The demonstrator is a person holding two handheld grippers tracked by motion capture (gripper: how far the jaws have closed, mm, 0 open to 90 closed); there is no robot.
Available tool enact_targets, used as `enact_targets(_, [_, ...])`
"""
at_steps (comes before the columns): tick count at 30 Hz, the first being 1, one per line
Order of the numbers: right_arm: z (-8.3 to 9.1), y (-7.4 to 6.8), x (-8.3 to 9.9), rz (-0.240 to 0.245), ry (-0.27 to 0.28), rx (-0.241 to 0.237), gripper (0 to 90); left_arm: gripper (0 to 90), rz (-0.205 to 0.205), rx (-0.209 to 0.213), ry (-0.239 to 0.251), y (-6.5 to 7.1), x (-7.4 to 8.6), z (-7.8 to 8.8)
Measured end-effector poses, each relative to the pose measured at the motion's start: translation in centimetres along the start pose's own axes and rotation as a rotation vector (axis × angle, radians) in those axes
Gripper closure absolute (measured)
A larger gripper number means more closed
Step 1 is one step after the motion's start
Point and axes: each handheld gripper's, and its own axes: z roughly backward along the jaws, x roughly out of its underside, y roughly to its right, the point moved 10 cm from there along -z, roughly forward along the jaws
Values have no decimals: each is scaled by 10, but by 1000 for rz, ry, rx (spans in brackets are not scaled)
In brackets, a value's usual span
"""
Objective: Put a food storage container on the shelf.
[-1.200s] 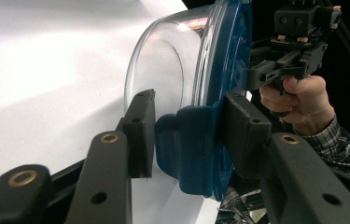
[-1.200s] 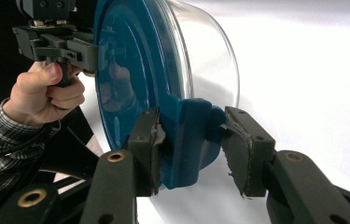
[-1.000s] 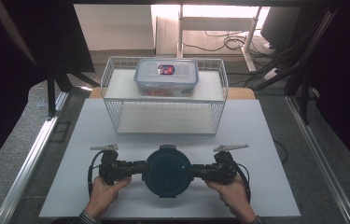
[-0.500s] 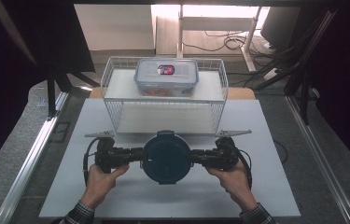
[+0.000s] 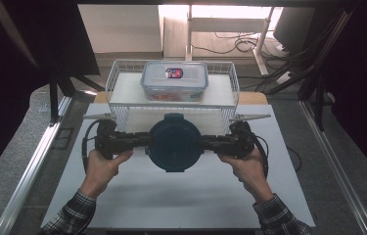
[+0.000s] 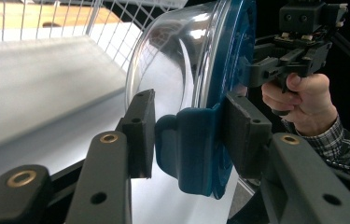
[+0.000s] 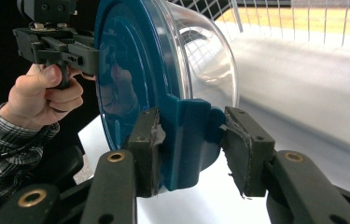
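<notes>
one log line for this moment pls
left gripper: shut on round container's lid clip | right gripper: shut on opposite clip | round container: held above table, before wire basket

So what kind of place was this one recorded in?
Probably a lab or a recording rig, not a home: a white table framed by dark curtains, loose cables on the floor behind, and props like the wire basket.

At the far end of my white bench (image 5: 137, 196) stands a white wire basket (image 5: 122, 81) carrying a clear rectangular lidded box (image 5: 173, 83).
</notes>
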Motion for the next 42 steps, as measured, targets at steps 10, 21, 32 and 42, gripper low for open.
enact_targets(10, [10,-1,-38,39,34,-1,578,573,-26,-11,16,6,-38,4])
enact_targets(21, [20,0,-84,46,87,6,578,573,-46,-9,26,7,-83,9])
enact_targets(32, [23,2,-129,44,125,5,579,572,-64,-14,29,4,-130,17])
enact_targets(42, [20,8,-173,46,162,6,579,572,-53,-6,52,-8,-172,22])
